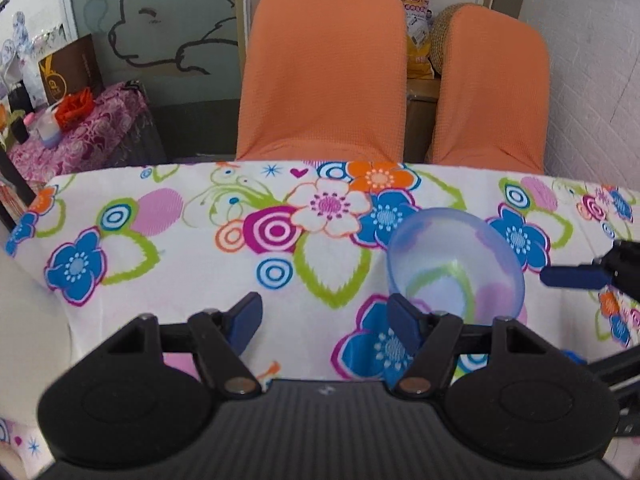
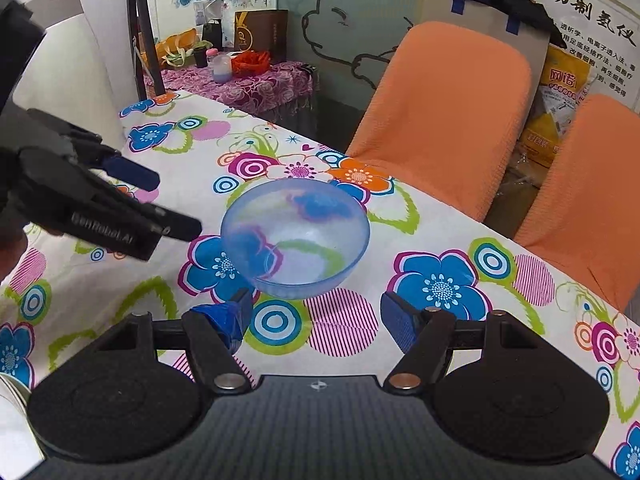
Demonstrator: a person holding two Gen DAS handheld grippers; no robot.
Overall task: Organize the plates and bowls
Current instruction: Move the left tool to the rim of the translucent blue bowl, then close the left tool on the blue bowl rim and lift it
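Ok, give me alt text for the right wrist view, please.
A translucent blue bowl sits on a flowered tablecloth just beyond the open right gripper. The left gripper reaches in from the left; orange chairs stand behind.

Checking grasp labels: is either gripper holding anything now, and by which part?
Nothing is held. The left gripper and right gripper are both open; the blue bowl sits free on the tablecloth.

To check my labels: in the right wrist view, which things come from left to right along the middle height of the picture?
left gripper → translucent blue bowl on the floral tablecloth → nearer orange chair → second orange chair at the right edge.
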